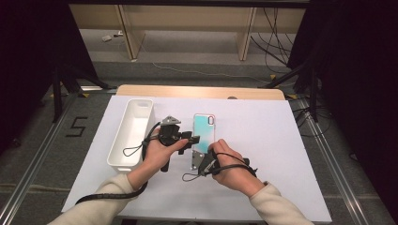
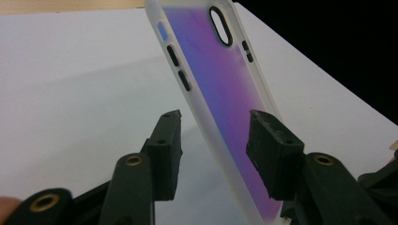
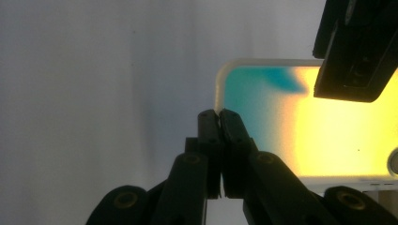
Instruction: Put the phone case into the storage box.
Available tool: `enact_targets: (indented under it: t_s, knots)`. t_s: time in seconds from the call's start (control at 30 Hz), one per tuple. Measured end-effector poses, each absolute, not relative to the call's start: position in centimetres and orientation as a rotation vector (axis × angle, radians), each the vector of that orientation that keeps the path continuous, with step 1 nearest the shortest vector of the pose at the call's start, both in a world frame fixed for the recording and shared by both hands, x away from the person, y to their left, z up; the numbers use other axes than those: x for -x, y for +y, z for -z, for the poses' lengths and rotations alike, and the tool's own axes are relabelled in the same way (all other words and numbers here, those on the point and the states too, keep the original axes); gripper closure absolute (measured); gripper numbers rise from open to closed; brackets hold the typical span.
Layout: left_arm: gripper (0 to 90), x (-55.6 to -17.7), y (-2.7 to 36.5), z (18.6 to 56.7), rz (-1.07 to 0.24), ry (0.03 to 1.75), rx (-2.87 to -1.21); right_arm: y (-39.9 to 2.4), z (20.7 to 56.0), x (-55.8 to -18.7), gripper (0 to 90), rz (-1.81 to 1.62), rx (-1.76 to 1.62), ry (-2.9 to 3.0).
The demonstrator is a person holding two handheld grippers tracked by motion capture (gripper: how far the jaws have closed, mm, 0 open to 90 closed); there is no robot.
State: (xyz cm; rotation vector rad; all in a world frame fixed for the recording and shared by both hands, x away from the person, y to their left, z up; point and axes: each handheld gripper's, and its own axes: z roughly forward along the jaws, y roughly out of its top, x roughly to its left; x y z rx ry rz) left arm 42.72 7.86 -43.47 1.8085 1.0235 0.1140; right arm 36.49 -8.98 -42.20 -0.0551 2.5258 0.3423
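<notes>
My left claw (image 2: 213, 140) stands partly open around the translucent iridescent plastic phone case (image 2: 220, 108), pads not pressing it. My right claw (image 3: 218, 117) is pinched shut on the case's edge. The case lies mid-table, beside the white rectangular plastic bin (image 1: 131, 133).

phone case (image 1: 203, 133) | translucent, iridescent back | tilted on edge | white table cover, centre

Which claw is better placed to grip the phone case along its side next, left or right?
Left, probably. The left claw is open with the phone case edge standing between its jaws. The right claw is shut at the case's corner.
</notes>
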Motion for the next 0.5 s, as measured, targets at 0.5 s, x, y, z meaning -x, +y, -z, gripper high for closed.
enact_targets:
  t_s: [0.5]
  knots:
    - [70.3,-43.06,8.18,43.73,-0.077,1.043,-1.787,-8.82,42.44,-36.28,89.0,-0.319,0.039,2.54]
